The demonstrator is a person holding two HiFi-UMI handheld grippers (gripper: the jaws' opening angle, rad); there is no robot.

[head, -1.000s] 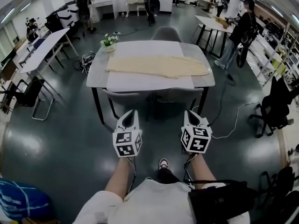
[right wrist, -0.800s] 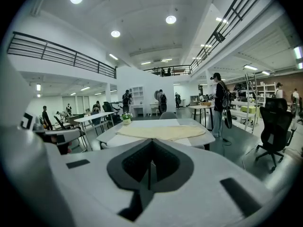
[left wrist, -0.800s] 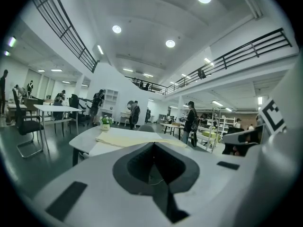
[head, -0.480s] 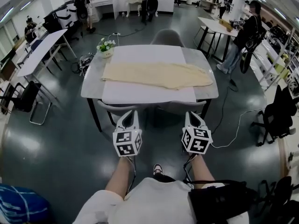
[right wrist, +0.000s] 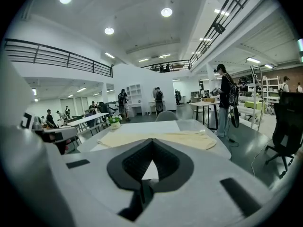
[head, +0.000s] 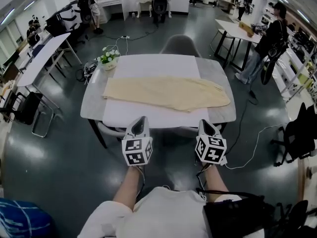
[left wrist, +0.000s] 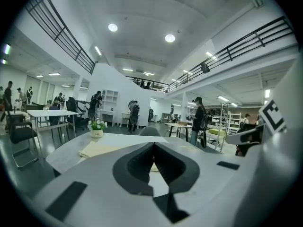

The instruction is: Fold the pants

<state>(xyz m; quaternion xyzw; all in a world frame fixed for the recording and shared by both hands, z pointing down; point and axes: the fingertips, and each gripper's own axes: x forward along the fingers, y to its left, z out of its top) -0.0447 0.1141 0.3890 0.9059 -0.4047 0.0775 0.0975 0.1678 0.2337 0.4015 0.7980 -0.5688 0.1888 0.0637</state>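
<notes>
Pants (head: 166, 93) lie across table (head: 92, 101), flowerpot (head: 108, 59) at far-left corner.

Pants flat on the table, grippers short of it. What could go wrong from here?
1. The left gripper and right gripper are both shut and empty. If they reach the pants that way, they would likely push and wrinkle the cloth rather than pinch it.
2. The flower pot stands on the table near the pants' left end, so a swung fold could knock it.
3. The pants' right end lies near the table edge and may slide off if tugged.
</notes>
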